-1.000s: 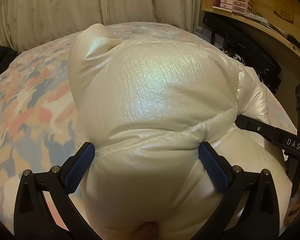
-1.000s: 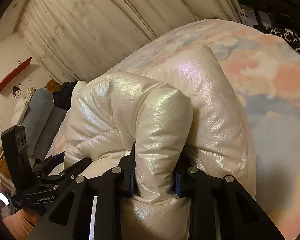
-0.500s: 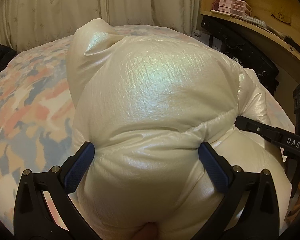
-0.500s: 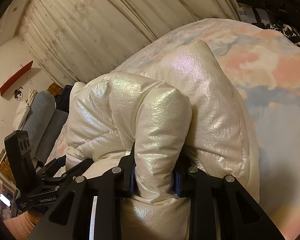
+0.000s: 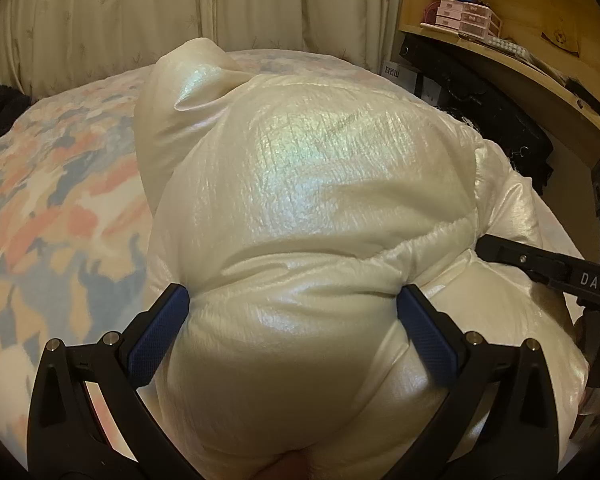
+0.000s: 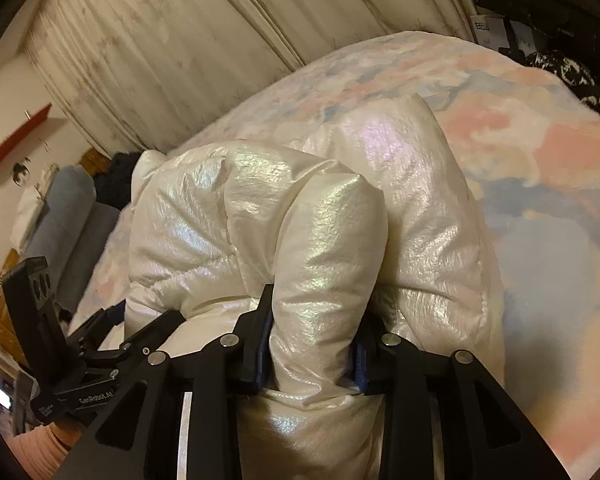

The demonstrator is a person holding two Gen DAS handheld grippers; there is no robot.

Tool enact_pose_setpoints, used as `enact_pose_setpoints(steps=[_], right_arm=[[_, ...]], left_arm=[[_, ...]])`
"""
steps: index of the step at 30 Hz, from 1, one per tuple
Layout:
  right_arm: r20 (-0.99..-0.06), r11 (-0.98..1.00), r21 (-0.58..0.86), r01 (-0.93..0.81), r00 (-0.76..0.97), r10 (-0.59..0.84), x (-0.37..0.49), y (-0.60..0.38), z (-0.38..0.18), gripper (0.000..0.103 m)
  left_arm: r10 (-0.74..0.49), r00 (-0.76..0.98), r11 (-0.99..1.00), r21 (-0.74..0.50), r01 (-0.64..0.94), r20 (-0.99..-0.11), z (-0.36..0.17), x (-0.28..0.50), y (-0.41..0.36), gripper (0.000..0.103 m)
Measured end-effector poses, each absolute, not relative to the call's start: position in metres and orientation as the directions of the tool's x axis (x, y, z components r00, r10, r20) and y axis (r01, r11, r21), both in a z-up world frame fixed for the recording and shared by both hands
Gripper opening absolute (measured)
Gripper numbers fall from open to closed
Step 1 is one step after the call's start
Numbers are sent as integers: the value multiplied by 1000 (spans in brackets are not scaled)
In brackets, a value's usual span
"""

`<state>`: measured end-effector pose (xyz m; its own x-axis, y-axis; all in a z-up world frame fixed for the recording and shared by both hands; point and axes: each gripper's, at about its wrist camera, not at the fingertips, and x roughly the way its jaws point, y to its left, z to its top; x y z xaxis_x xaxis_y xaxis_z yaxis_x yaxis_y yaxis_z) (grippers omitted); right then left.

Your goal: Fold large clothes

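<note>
L wrist cam: close on puffer jacket (image 5: 312, 208), facing curtain (image 5: 140, 20), wooden shelf (image 5: 500, 52) right of jacket | R wrist cam: close on jacket (image 6: 328, 240), tilted, curtain (image 6: 220, 40) behind | shared: jacket, bed (image 5: 60, 208), curtain, each other's gripper.

Jacket (image 5: 320, 184) glossy pearlescent, crinkled; tool pads (image 5: 156, 340) matt, perhaps rubber.

Puffy jacket (image 5: 312, 208), pearly white, iridescent sheen, quilted. Bunched in thick mound, lifted ahead of both grippers. Wide padded fold fills gap between left gripper (image 5: 294, 334) fingers, touching both pads. Narrower roll pinched tight in right gripper (image 6: 310, 344). Corner peak sticks up far left.
</note>
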<state>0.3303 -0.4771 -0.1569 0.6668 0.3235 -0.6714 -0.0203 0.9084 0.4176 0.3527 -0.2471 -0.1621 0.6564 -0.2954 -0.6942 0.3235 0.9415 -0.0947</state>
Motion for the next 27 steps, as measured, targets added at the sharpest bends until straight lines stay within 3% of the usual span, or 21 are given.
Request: enact_pose_setpoints(steps=[9,12,15,19,22,27], right_arm=[[-760,954,298,28,611,219,326,-474,-132,51],[-780,956,282,80,600,180,319,-483,-125,69],[-789,948,299,108,587,182,310,-494,-114,75],[-798,944,297,141,580,164,295,-508,-97,94],[-789,938,316,143,589,176,282,-516,-84,101],[-760,948,305,92,623,184,262,-515,-56,102]], left_arm=[[-336,596,929,-150,340,-730,-152,351,-234,103],[-337,557,931,-178,320,-759,-147,350,-226,103],[-349,506,931,-226,288,-789,-141,348,-216,103],[-370,465,925,-270,269,-804,-129,341,-202,103],[-396,451,914,-295,279,-800,-117,331,-193,103],[-434,416,893,-319,318,-799,-102,318,-188,103]])
